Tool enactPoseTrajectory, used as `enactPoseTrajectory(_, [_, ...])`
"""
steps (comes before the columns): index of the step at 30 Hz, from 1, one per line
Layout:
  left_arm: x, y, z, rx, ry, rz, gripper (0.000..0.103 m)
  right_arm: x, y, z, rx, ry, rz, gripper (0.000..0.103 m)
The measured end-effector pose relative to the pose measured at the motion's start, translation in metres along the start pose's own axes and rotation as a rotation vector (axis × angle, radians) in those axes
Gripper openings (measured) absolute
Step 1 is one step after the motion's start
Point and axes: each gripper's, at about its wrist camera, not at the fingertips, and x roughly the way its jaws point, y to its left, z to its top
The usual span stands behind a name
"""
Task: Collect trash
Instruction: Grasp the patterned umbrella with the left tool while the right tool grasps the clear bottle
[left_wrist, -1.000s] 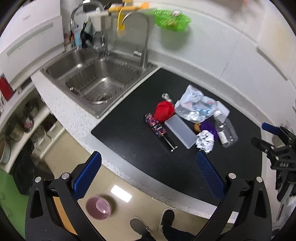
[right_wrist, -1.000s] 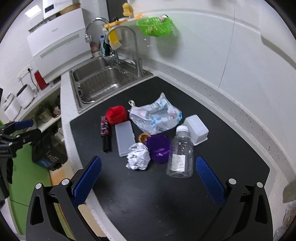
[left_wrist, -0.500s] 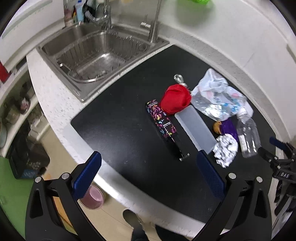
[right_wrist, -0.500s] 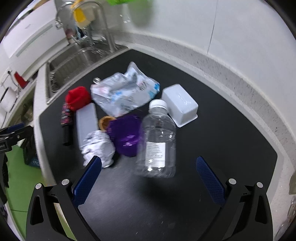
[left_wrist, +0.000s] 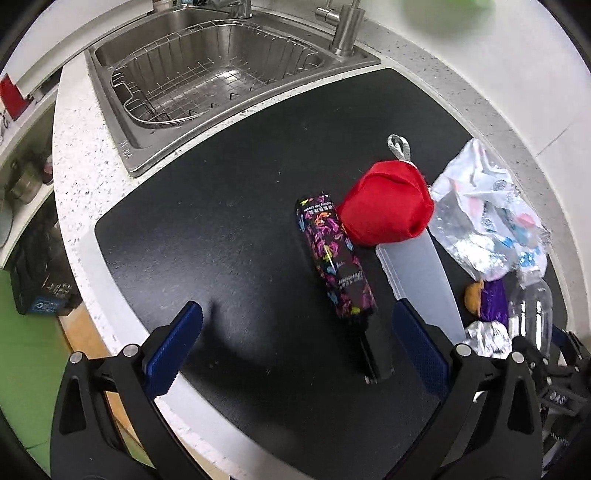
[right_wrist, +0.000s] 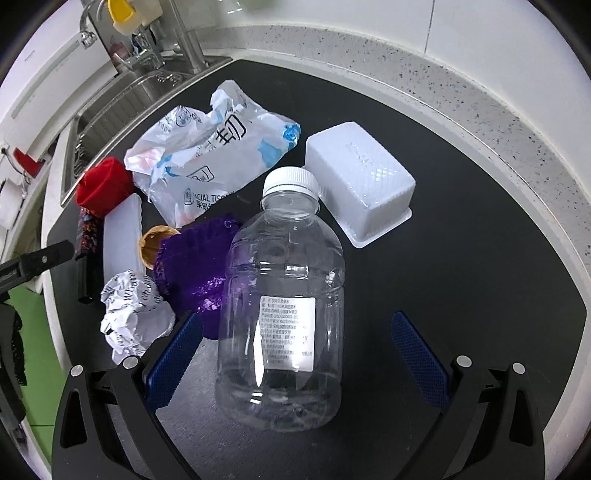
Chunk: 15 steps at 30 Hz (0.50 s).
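At about ten o'clock in the left wrist view is the stainless steel sink (left_wrist: 207, 74) with a wire basket inside, set in the white speckled desk (left_wrist: 74, 177). A black rectangular mat (left_wrist: 221, 229) covers the desk beside it. The left gripper (left_wrist: 297, 343) hangs over the near edge of this mat, its jaws released wide and holding nothing; only bare mat lies between the blue pads.

Near the centre of that view, a folded black umbrella with a colourful pattern (left_wrist: 336, 258) lies flat, its handle pointing to six o'clock. At its one o'clock side a red cloth pouch (left_wrist: 388, 206) touches it. Just right of the umbrella lies a long translucent plastic lid (left_wrist: 421, 273).

In the right wrist view, a crumpled white paper ball (right_wrist: 133, 310) sits at eight o'clock, just beside a purple mesh pouch (right_wrist: 199, 273) and a small brown cup-like piece (right_wrist: 155, 243). At eleven o'clock lies a crumpled transparent tissue wrapper with blue print (right_wrist: 207, 155). In the centre stands the clear empty plastic bottle with a white cap (right_wrist: 284, 302), upright, touching the purple pouch. The right gripper (right_wrist: 297, 347) has its jaws released, one pad on each side of the bottle, both apart from it. At one o'clock of the bottle is an upturned white plastic tray (right_wrist: 362, 181), just beside the cap.
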Motion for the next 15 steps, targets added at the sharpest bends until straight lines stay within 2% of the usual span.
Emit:
enactPoseTrajectory(2, [0.004,-0.004,0.001,-0.012,-0.001,-0.004,0.099,0.003,0.000,0.001,-0.003,0.001,0.000,0.098])
enactPoseTrajectory(4, [0.008,-0.008,0.003,-0.011,0.003,0.003,0.091,0.008,0.000,0.004,-0.003,0.006,0.002,0.098])
enactPoseTrajectory(6, [0.013,-0.012,0.003,-0.011,0.005,0.024,0.089,0.011,0.000,0.005,-0.007,0.008,0.001,0.097])
enactPoseTrajectory(8, [0.015,-0.015,0.005,-0.013,-0.004,0.033,0.086,0.013,-0.002,0.005,-0.008,0.012,0.002,0.091])
enactPoseTrajectory(10, [0.015,-0.019,0.005,-0.017,-0.008,0.042,0.081,0.014,-0.003,0.004,-0.017,0.011,-0.002,0.090])
enactPoseTrajectory(13, [0.016,-0.024,0.005,-0.011,-0.014,0.063,0.073,0.014,-0.003,0.004,-0.032,0.011,-0.007,0.089])
enactPoseTrajectory(15, [0.016,-0.027,0.004,0.004,-0.024,0.088,0.062,0.014,-0.003,0.003,-0.045,0.006,-0.021,0.083])
